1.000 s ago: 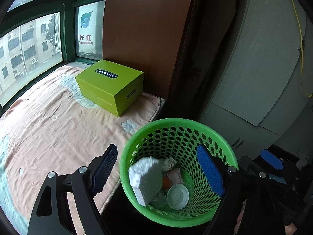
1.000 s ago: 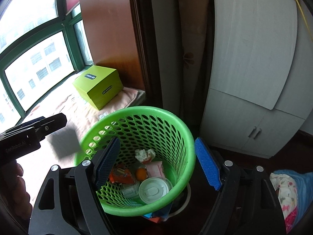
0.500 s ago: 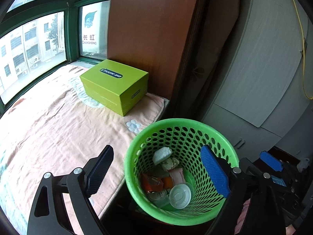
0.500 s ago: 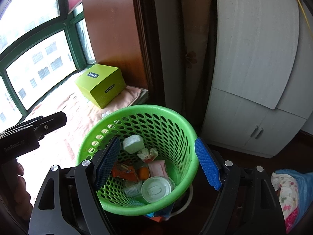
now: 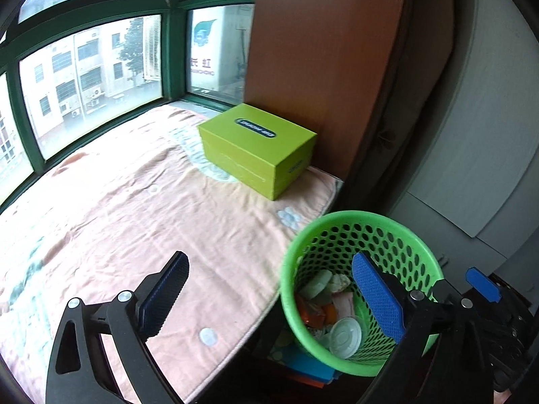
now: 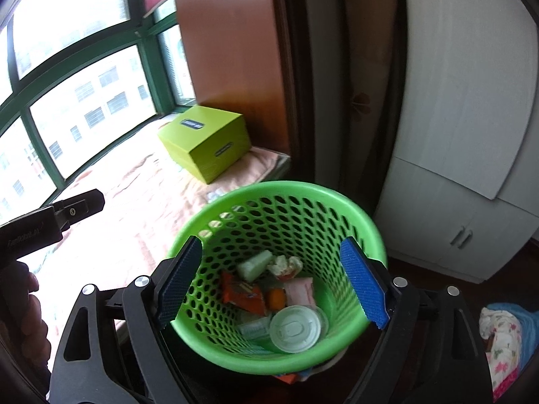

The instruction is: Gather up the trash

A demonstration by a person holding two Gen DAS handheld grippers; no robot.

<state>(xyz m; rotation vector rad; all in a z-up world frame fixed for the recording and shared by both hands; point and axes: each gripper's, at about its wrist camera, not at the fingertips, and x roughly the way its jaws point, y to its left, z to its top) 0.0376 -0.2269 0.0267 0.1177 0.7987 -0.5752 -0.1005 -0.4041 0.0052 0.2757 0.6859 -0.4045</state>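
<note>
Green-framed bay window (image 5: pixel 84 77) (daylit); pink blanket (image 5: pixel 118 219); grey wardrobe (image 6: pixel 454 134).

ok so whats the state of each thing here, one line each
left tool: open, nothing between its pads, jaws just opened wider
right tool: open, empty, jaws just opened wider
green basket: upright, holding trash, not full
white foam piece: lying inside the basket
white lid: flat at the basket bottom
green box: closed, on the blanket
</note>
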